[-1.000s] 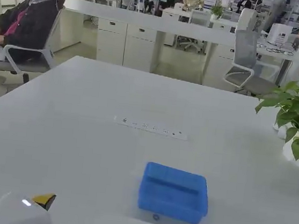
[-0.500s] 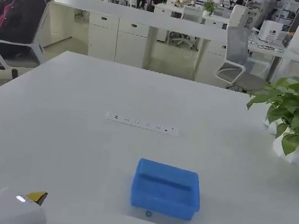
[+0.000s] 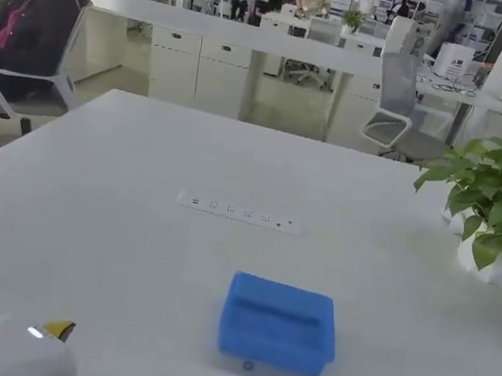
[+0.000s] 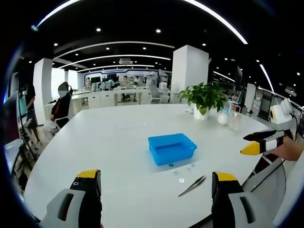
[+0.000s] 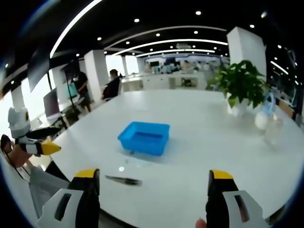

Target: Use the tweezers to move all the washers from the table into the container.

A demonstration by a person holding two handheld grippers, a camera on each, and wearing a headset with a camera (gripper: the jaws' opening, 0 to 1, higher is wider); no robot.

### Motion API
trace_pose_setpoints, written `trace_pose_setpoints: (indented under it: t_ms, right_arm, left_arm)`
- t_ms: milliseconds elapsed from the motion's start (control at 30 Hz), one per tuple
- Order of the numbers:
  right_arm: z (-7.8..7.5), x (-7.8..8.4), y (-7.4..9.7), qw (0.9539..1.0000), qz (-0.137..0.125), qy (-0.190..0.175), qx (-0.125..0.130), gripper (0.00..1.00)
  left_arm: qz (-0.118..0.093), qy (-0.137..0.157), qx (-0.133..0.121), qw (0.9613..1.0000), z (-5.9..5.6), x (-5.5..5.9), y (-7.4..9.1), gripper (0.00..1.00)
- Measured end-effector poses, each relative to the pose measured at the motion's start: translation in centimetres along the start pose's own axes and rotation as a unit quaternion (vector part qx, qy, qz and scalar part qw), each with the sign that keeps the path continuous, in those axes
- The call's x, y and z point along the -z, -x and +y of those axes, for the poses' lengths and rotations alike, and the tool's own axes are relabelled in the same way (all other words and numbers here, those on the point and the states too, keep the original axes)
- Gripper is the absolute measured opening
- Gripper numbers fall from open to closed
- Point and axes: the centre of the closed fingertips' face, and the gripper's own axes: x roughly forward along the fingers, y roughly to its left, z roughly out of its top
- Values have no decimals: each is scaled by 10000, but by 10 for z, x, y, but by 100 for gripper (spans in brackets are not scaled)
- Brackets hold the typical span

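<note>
The right gripper [image 5: 153, 175] has its two yellow-tipped jaws set wide apart above a white table [image 5: 199, 142]. Between them, further out, sits a blue container [image 5: 144, 137], open-topped. The tweezers [image 5: 122, 180] lie flat on the table nearer the camera, just beside the left jaw tip. A few washers [image 5: 121, 168] (small and faint) lie between tweezers and container. The left gripper [image 5: 46, 141] enters from the left edge, tips parted. A potted plant [image 5: 240, 83] stands far right.
</note>
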Motion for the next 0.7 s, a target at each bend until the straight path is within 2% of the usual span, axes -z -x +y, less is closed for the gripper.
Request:
trace_pose_setpoints:
  t_ms: [333, 500, 700]
  right_arm:
    - [4, 0, -3, 9999, 76, 143, -20, 93]
    - [2, 0, -4, 9999, 78, 88, 0, 93]
    - [0, 4, -8, 9999, 134, 29, -24, 93]
  left_arm:
    - [98, -125, 56, 9999, -1, 6, -3, 99]
    - [169, -113, 130, 9997, -3, 8, -6, 99]
    - [351, -224, 191, 9989, -7, 15, -10, 99]
